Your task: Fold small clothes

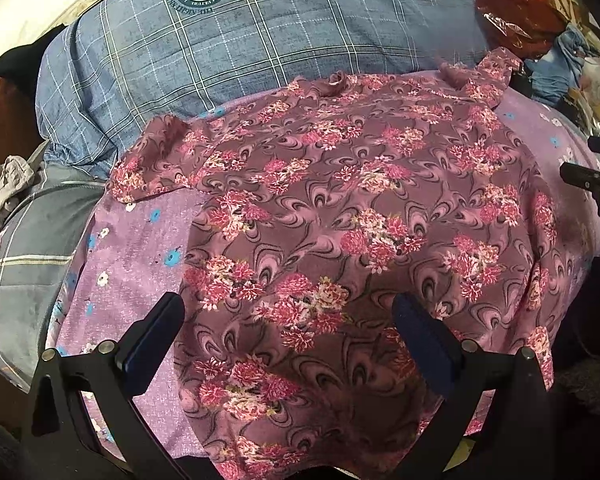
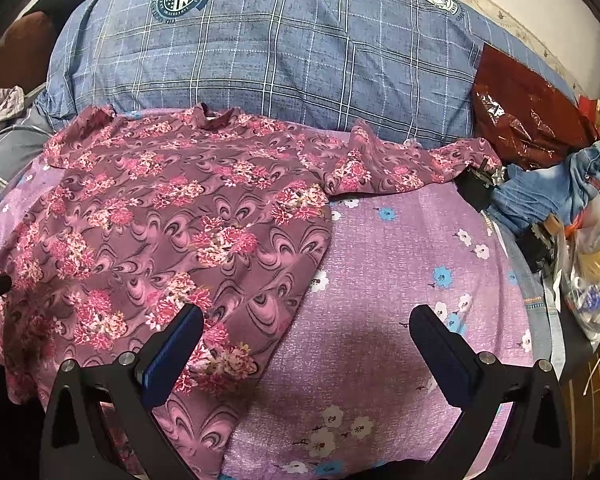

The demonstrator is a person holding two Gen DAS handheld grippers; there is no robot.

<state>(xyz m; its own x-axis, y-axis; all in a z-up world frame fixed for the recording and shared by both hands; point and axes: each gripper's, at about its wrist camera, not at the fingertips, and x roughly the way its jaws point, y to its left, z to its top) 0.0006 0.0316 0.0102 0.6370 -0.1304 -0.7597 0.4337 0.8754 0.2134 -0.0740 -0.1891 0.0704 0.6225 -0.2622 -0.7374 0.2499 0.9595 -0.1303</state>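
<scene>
floral garment [image 1: 340, 208] spread flat on the bed's lilac sheet [image 2: 400, 272], just below the plaid pillow [image 2: 260, 52] | left tongs [image 1: 288, 344] and right tongs [image 2: 306, 348] both wide, empty | we judge it light, limp, slippery; pinch the sleeve [image 2: 400, 164] nearest the pillow

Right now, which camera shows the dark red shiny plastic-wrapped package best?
The right wrist view: the dark red shiny plastic-wrapped package lies large and unobstructed beside the blue checked pillow. The left wrist view squeezes it smaller into its top right corner.
</scene>
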